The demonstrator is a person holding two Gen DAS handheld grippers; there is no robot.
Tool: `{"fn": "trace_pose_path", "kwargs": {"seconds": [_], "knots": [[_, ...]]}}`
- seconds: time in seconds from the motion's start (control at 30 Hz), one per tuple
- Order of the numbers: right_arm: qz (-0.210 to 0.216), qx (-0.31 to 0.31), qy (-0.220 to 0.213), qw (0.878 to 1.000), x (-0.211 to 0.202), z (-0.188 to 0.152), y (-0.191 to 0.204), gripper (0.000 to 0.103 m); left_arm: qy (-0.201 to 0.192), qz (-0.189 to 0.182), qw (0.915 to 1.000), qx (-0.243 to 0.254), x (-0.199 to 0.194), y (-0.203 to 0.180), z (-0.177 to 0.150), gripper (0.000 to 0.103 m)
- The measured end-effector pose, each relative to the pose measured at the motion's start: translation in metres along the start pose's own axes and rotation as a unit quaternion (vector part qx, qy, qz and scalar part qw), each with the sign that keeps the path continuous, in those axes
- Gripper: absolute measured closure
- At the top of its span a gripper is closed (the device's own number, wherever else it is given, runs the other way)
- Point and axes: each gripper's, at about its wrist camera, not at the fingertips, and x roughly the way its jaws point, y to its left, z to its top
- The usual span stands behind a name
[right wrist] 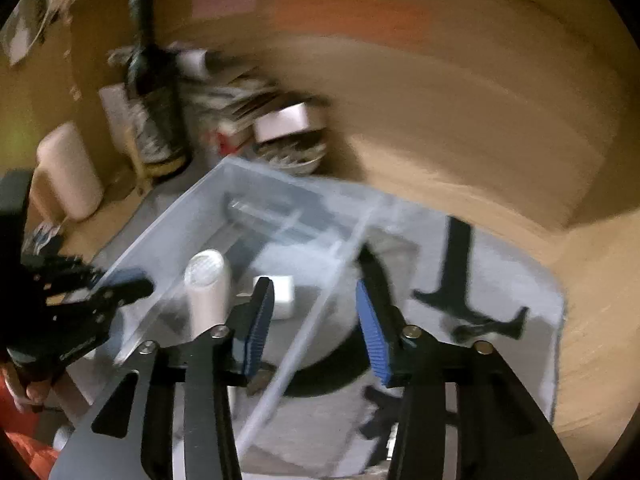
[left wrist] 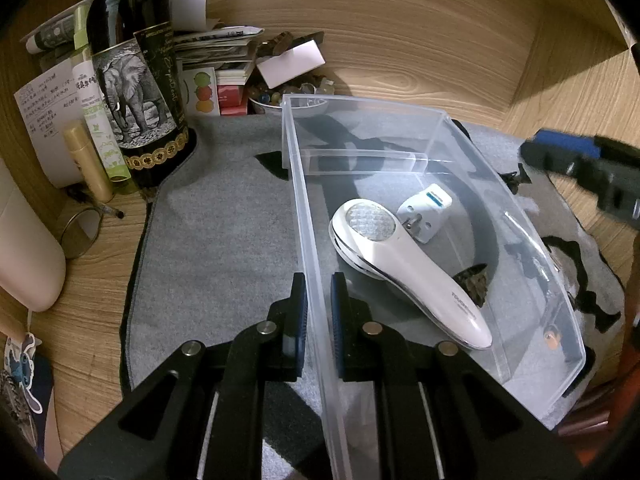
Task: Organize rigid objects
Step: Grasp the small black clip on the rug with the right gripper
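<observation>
We are seeing a clear plastic bin sitting on a grey mat. The left gripper is pinching the bin's left wall between its narrowed jaws. Inside the bin, a white handheld device with a round faceted head is lying flat, and a small white plug adapter is lying just beyond it. The right gripper is hanging over the bin's right wall, jaws wide, gripping nothing. The right view is blurring.

Home desk nook: wine bottle, papers.
</observation>
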Motion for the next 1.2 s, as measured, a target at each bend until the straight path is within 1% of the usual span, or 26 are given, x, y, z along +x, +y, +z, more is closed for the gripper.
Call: {"fn": "trace_pose_path", "kwargs": {"seconds": [0.13, 0.27, 0.33, 0.43, 0.53, 0.8, 0.83, 0.93, 1.0, 1.03, 1.07, 1.2], "knots": [[-0.034, 0.034, -0.010, 0.999, -0.006, 0.006, -0.032, 0.058, 0.000, -0.001, 1.0000, -0.001, 0.000, -0.001, 0.001, 0.092], [-0.059, 0.075, 0.000, 0.995, 0.004, 0.006, -0.066, 0.057, 0.000, -0.001, 1.0000, 0.000, 0.000, 0.001, 0.000, 0.092], [-0.070, 0.099, 0.014, 0.993, 0.016, 0.003, -0.083, 0.057, 0.000, -0.001, 1.0000, 0.000, 0.000, 0.000, 0.000, 0.092], [-0.068, 0.134, 0.047, 0.988, 0.040, -0.006, -0.105, 0.057, 0.000, -0.002, 1.0000, -0.001, 0.000, 0.001, 0.000, 0.092], [-0.075, 0.153, 0.076, 0.982, 0.062, -0.018, -0.118, 0.057, 0.000, -0.001, 1.0000, 0.002, 0.000, 0.000, 0.000, 0.092], [-0.089, 0.183, 0.123, 0.971, 0.098, -0.038, -0.143, 0.057, 0.005, -0.002, 1.0000, -0.002, 0.003, 0.002, 0.000, 0.092], [-0.086, 0.197, 0.133, 0.968, 0.105, -0.040, -0.148, 0.057, 0.005, -0.003, 1.0000, -0.002, 0.003, 0.001, 0.000, 0.092], [-0.071, 0.227, 0.142, 0.961, 0.115, -0.046, -0.157, 0.057, 0.006, -0.001, 1.0000, -0.001, 0.004, 0.000, 0.000, 0.092], [-0.071, 0.231, 0.136, 0.961, 0.113, -0.047, -0.157, 0.057, 0.006, 0.001, 1.0000, 0.002, 0.004, 0.000, 0.000, 0.092], [-0.070, 0.228, 0.133, 0.962, 0.111, -0.047, -0.155, 0.059, 0.006, 0.001, 1.0000, 0.003, 0.004, 0.001, 0.000, 0.092], [-0.070, 0.224, 0.133, 0.963, 0.110, -0.048, -0.153, 0.066, 0.006, 0.002, 1.0000, 0.003, 0.005, 0.000, 0.001, 0.092], [-0.068, 0.210, 0.125, 0.967, 0.102, -0.053, -0.143, 0.067, 0.007, 0.000, 1.0000, 0.003, 0.004, 0.002, 0.000, 0.092]]}}
